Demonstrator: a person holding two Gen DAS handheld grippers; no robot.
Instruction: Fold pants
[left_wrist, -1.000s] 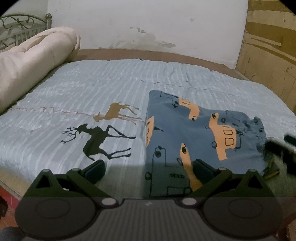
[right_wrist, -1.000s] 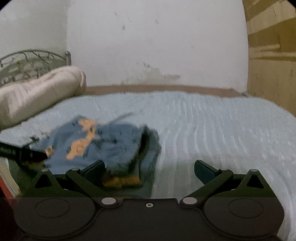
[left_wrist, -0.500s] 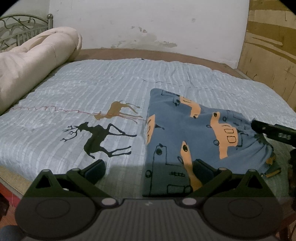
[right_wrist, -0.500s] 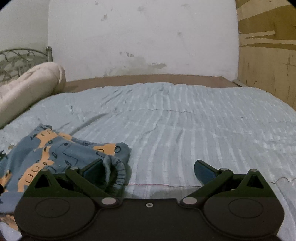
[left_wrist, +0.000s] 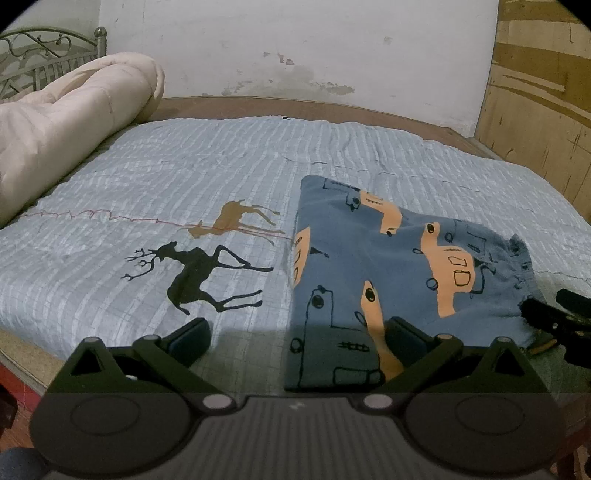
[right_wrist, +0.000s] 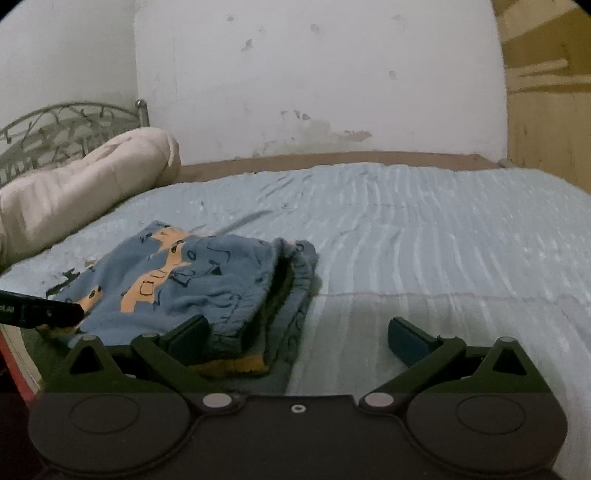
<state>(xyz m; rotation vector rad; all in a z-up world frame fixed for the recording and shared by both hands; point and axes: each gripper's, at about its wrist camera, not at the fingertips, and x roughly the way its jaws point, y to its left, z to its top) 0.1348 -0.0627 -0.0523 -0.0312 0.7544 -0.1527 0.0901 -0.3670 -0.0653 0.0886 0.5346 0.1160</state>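
A stained white wall (left_wrist: 295, 48) and a wooden panel (left_wrist: 535, 92) bound the room behind a bed (left_wrist: 295, 107) covered by a pale blue striped quilt (left_wrist: 184, 166) printed with a black deer (left_wrist: 192, 273) and a brown one (left_wrist: 236, 218); a rolled cream duvet (left_wrist: 66, 118) lies along the quilt's left edge beside a metal headboard (left_wrist: 40, 62), while the far and right stretches of the quilt are bare fabric; the pants (left_wrist: 388, 266), blue with orange vehicle prints, lie folded into a compact stack near the quilt's near edge, right of the deer; the left gripper (left_wrist: 295, 339) hovers at that near edge with its jaws spread wide and nothing between them, its right finger over the stack's near-left corner; the right gripper (right_wrist: 299, 336) is likewise spread and holds nothing, its left finger (right_wrist: 188, 336) just in front of the stack's layered right edge (right_wrist: 288, 295), though contact cannot be judged.
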